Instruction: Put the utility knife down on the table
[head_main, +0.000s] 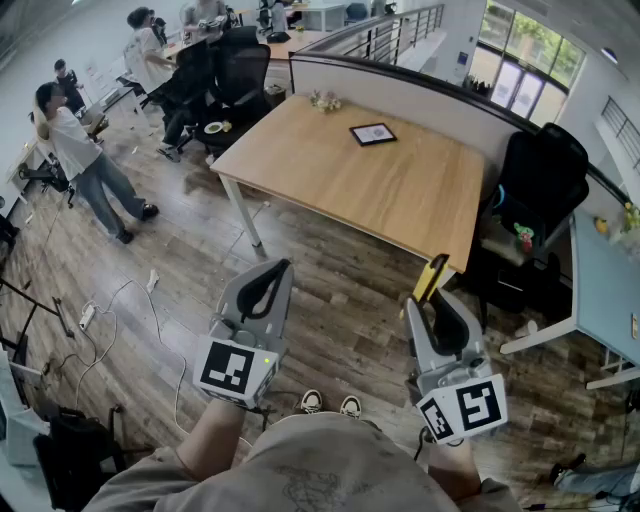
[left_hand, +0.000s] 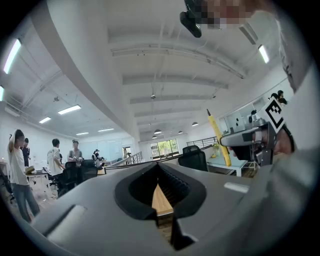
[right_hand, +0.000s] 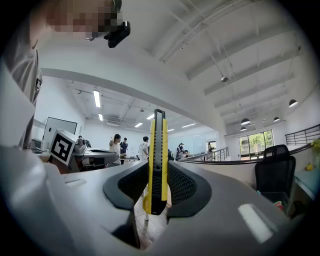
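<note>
The yellow and black utility knife (head_main: 432, 276) stands nearly upright in my right gripper (head_main: 428, 303), which is shut on its lower body; its upper end sticks out above the jaws. In the right gripper view the knife (right_hand: 157, 155) fills the gap between the jaws of that gripper (right_hand: 159, 172). My left gripper (head_main: 281, 268) is held level beside it, shut and holding nothing. The left gripper view shows its own jaws (left_hand: 159, 169) meeting, and the knife (left_hand: 219, 138) off to the right. The wooden table (head_main: 400, 190) lies ahead, beyond both grippers.
A dark tablet (head_main: 372, 133) lies on the table's far part. A black office chair (head_main: 541, 180) stands at the table's right end, a white desk (head_main: 603, 290) further right. Cables (head_main: 120, 310) run over the wooden floor at the left, where people stand.
</note>
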